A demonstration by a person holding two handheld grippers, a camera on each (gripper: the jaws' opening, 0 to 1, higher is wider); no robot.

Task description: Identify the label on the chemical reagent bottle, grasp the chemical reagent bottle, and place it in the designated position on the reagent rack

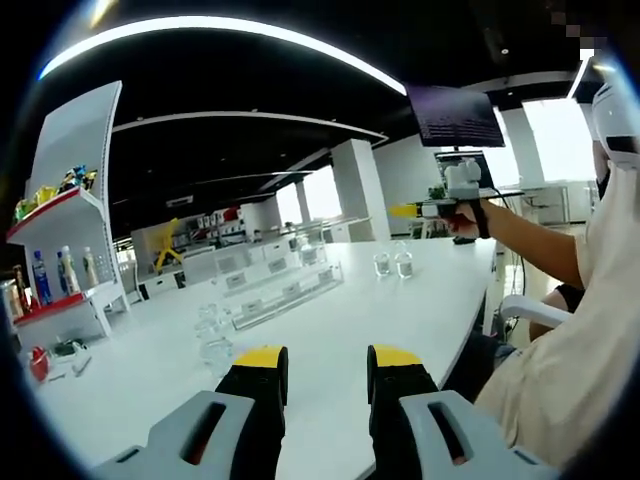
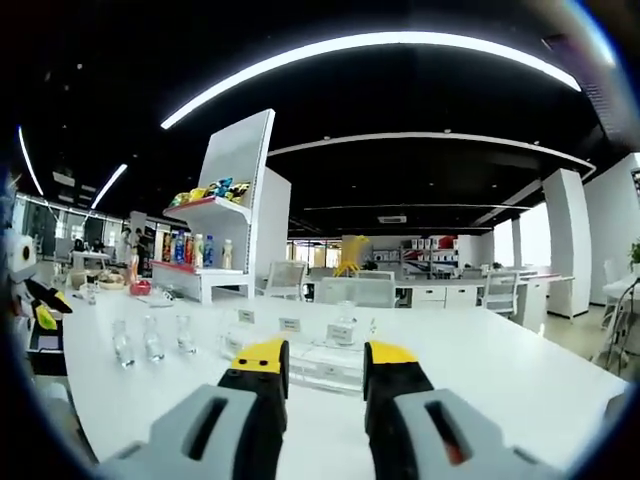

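The white table [image 2: 520, 370] lies broad and bare toward its far edge. The clear reagent rack [image 2: 300, 345] carries small label cards, too blurred to read. Three clear reagent bottles [image 2: 150, 340] stand just beside the rack, well ahead of the right gripper [image 2: 318, 372], jaws apart and empty. The left gripper [image 1: 322, 375] likewise gapes, bottles [image 1: 213, 335] just ahead near the rack [image 1: 280, 285].
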